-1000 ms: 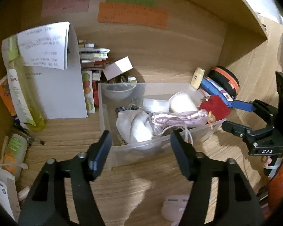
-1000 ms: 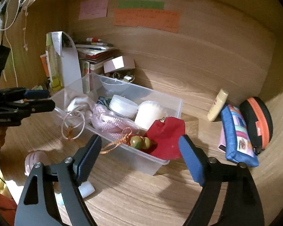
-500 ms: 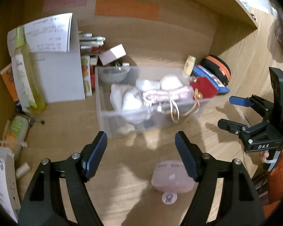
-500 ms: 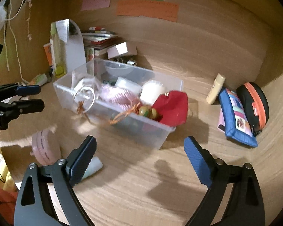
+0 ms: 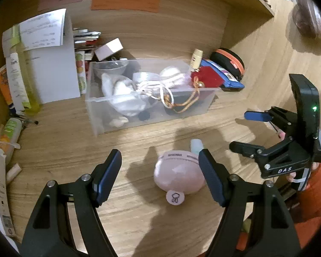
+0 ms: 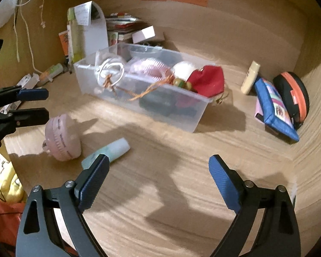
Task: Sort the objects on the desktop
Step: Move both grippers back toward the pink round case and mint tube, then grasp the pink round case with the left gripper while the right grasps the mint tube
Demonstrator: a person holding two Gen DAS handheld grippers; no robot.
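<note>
Worktop — wood. Clear bin, far centre, long axis left–right, heaped full. Pink round case, near. Pale tube beside it, lying flat, cap pointing far-right. Left gripper, right gripper — both spread, empty.

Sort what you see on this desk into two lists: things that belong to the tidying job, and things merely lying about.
Belonging to the job:
clear bin
pink round case
pale green tube
left gripper, open
right gripper, open

Lying about:
sticky notes on the back wall
stack of books
white cord
</note>
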